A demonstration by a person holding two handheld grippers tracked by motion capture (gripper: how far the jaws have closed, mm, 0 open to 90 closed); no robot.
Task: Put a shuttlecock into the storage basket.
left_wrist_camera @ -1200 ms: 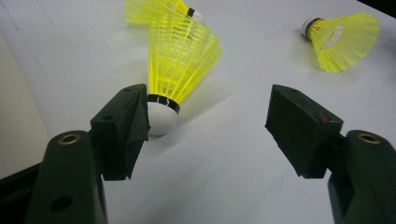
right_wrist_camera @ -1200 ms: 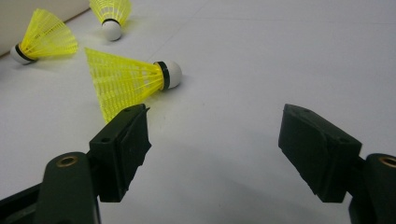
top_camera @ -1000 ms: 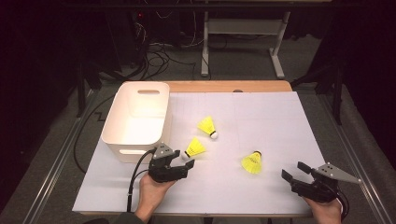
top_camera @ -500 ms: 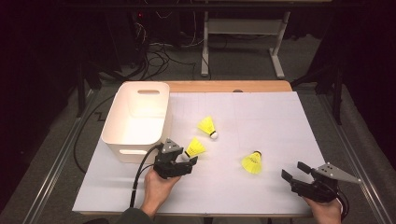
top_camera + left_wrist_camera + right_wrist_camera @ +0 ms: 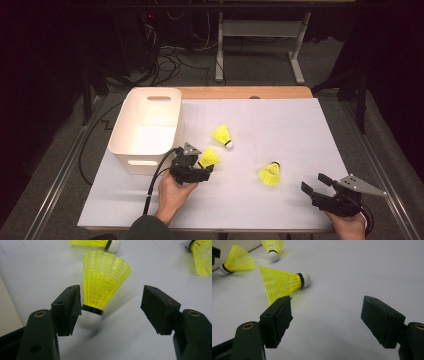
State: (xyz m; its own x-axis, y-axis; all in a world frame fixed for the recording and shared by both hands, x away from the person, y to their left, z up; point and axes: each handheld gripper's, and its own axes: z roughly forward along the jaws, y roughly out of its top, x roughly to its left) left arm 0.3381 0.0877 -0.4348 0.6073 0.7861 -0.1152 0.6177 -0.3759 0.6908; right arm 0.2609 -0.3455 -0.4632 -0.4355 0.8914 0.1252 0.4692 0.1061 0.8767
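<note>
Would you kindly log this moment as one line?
left gripper: open, jaws around shuttlecock, one jaw touching its cork | right gripper: open, idle | bin: beside

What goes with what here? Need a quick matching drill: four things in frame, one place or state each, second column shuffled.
Things:
1. white bin
2. left hand-held gripper
3. right hand-held gripper
4. shuttlecock with its cork toward the table's far edge

Places or states:
A. open, at the table's near right corner, nothing between its jaws
B. at the left of the white sheet
C. lying on its side, right of the other two
D. open, jaws on either side of a shuttlecock

Pairs: 1-B, 2-D, 3-A, 4-C
</note>
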